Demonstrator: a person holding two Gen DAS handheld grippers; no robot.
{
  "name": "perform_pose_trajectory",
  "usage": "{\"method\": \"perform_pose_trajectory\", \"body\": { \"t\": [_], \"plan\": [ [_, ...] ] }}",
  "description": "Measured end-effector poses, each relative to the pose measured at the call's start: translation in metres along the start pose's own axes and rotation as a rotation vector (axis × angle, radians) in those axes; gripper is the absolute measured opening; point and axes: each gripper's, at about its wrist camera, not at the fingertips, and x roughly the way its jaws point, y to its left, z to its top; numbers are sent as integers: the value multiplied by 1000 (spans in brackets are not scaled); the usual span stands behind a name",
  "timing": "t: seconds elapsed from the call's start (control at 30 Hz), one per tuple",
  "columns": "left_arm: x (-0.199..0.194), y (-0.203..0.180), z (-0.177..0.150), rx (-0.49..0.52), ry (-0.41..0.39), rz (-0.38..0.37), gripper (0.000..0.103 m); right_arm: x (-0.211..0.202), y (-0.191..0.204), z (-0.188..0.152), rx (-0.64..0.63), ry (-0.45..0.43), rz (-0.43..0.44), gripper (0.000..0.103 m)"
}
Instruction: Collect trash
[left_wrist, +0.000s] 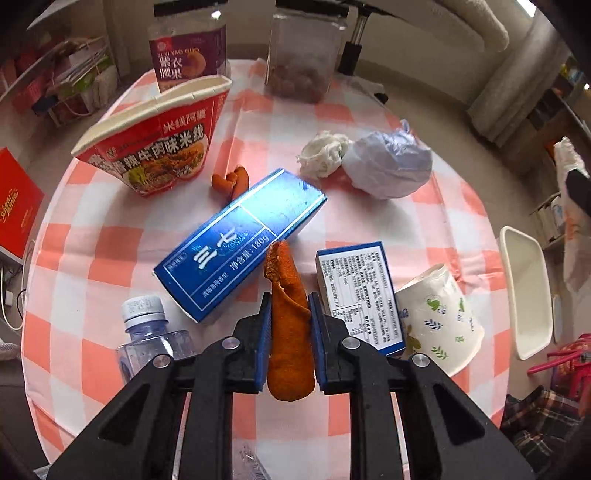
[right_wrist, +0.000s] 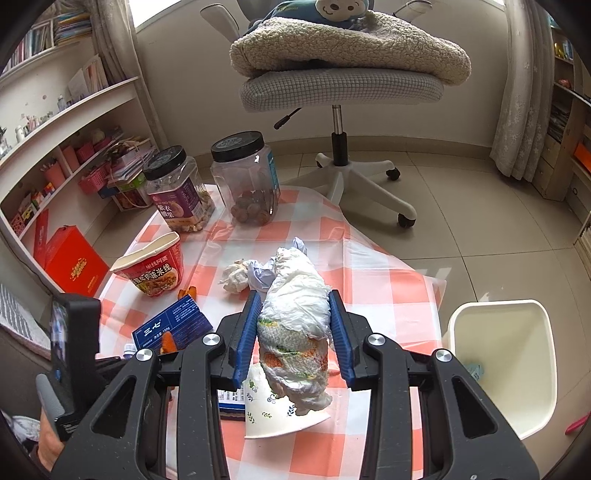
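Note:
My left gripper (left_wrist: 288, 299) is shut on an orange peel strip (left_wrist: 288, 332), held above the checkered table (left_wrist: 110, 251). My right gripper (right_wrist: 293, 299) is shut on a crumpled white tissue wad (right_wrist: 295, 325) with coloured print, held above the table. Below lie a long blue box (left_wrist: 240, 240), a small blue-and-white box (left_wrist: 358, 291), a tipped paper cup (left_wrist: 439, 317), more orange peel (left_wrist: 231, 181), a tissue ball (left_wrist: 323, 153), a crumpled plastic bag (left_wrist: 391, 162), a red noodle cup (left_wrist: 155, 140) and a water bottle (left_wrist: 147, 332). A white bin (right_wrist: 506, 365) stands right of the table.
Two black-lidded jars (right_wrist: 177, 188) (right_wrist: 245, 177) stand at the table's far edge. An office chair (right_wrist: 340, 85) is behind the table. Shelves (right_wrist: 66, 147) and a red box (right_wrist: 74, 266) are at the left. The bin also shows in the left wrist view (left_wrist: 524, 291).

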Motion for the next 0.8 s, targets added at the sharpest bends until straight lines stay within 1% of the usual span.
{"method": "perform_pose_trajectory", "body": {
  "t": [0.2,0.27,0.4,0.6,0.8],
  "plan": [
    [-46,-8,1,-22,-153,-2,19,-4,3,-3,-12,-11,-3,35],
    [-50,-14,10,-25,-203,-3,19,-6,2,-3,-12,-17,-6,35],
    [-71,-26,12,-20,-286,-7,19,-10,-2,-5,-6,-24,-16,35],
    [-85,-50,10,3,-352,-2,19,-19,-14,-7,-5,-45,-40,35],
    [-87,-71,7,17,-364,-16,19,-30,-32,-6,9,-75,-65,35]
  ]
}}
